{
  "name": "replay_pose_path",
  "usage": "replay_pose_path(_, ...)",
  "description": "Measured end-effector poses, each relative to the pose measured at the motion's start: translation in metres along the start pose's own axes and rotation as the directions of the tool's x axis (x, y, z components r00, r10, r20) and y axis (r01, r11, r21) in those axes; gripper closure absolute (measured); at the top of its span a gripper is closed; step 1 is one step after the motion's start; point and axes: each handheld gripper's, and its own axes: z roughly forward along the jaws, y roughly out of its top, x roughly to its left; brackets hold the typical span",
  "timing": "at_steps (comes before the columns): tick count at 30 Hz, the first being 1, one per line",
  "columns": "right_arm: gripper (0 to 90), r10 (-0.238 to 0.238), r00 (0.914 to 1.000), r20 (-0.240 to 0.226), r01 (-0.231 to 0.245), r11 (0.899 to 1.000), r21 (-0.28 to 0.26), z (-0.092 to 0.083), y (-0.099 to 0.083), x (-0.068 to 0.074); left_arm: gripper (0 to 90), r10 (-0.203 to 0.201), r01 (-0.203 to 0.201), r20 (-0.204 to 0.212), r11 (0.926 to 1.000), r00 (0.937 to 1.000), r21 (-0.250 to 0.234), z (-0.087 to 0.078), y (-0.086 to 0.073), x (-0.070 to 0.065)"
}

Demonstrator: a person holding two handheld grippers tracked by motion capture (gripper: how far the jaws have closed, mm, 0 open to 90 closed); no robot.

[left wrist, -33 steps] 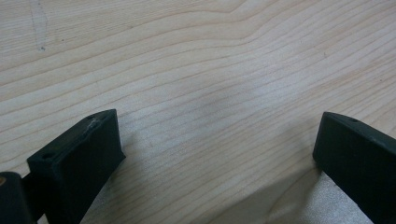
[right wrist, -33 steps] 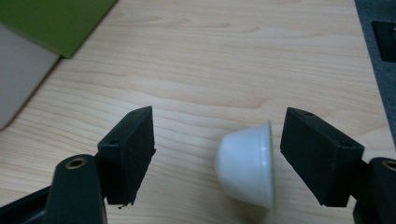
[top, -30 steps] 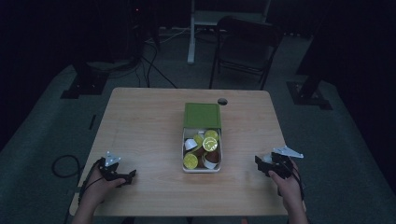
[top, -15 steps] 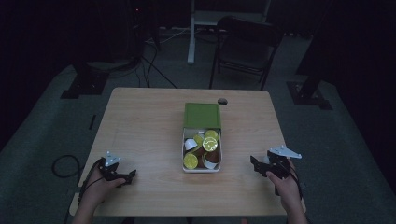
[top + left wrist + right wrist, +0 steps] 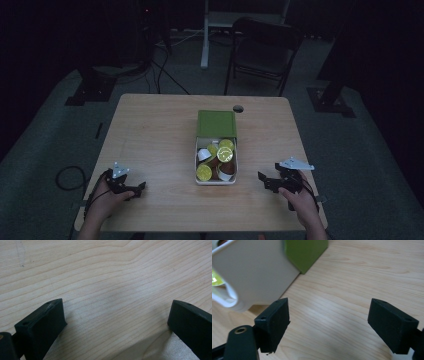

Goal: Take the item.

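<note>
Right claw just opening, empty, near white box

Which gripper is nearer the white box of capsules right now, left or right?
Right. The right gripper sits just off the white box on its right side, jaws open and pointing toward it. The left gripper rests farther off, near the table's left front corner.

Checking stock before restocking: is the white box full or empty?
Roughly full: the white box holds several yellow-topped capsules piled near its rim.
</note>
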Motion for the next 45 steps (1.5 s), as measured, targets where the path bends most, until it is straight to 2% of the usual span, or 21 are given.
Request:
replay_pose_path(8,16.9,-0.033,0.9972,-0.066,0.034,0.999,0.005,0.003,-0.003,0.006,1.4,0.000,0.000,0.000,1.0000,1.0000,0.001,0.000,0.000,0.000)
replay_pose_path(11,13.1,-0.046,0.9926,-0.112,0.045,0.999,-0.007,0.004,-0.006,0.009,1.4,0.000,0.000,0.000,1.0000,1.0000,0.000,0.000,0.000,0.000)
replay_pose_path(13,13.3,-0.072,0.9899,-0.122,0.072,0.997,-0.002,0.005,-0.007,0.011,1.4,0.000,0.000,0.000,1.0000,1.0000,0.000,0.000,0.000,0.000)
replay_pose_path(16,13.7,-0.070,0.9860,-0.151,0.072,0.997,0.003,0.006,-0.008,0.012,1.4,0.000,0.000,0.000,1.0000,1.0000,0.000,0.000,0.000,0.000)
replay_pose_path(20,13.7,-0.099,0.9812,-0.166,0.103,0.995,0.016,0.010,-0.011,0.016,1.4,0.000,0.000,0.000,1.0000,1.0000,0.000,0.000,0.000,0.000)
replay_pose_path(22,13.7,-0.126,0.9767,-0.174,0.132,0.991,0.025,0.012,-0.014,0.018,1.4,0.000,0.000,0.000,1.0000,1.0000,0.000,0.000,0.000,0.000)
replay_pose_path(25,13.6,-0.194,0.9590,-0.206,0.207,0.977,0.043,0.015,-0.018,0.021,1.4,0.000,0.000,0.000,1.0000,1.0000,-0.001,0.000,0.000,0.000)
replay_pose_path(30,13.6,-0.230,0.9383,-0.258,0.255,0.965,0.066,0.021,-0.024,0.028,1.4,0.000,0.000,0.000,1.0000,1.0000,0.000,0.000,0.000,0.000)
replay_pose_path(32,13.6,-0.242,0.9274,-0.286,0.275,0.958,0.081,0.024,-0.026,0.030,1.4,0.001,-0.001,0.000,1.0000,1.0000,0.000,0.000,0.000,0.000)
replay_pose_path(36,13.6,-0.247,0.9196,-0.305,0.288,0.953,0.095,0.029,-0.030,0.032,1.4,0.001,-0.001,-0.001,1.0000,1.0000,0.000,0.000,0.000,0.000)
replay_pose_path(43,13.4,-0.261,0.9127,-0.315,0.312,0.942,0.123,0.036,-0.035,0.033,1.4,0.001,-0.001,-0.001,1.0000,1.0000,0.000,0.000,0.000,0.000)
replay_pose_path(45,13.6,-0.261,0.9107,-0.320,0.311,0.943,0.116,0.036,-0.036,0.032,1.4,0.001,-0.001,-0.001,1.0000,1.0000,0.000,0.000,0.000,0.000)
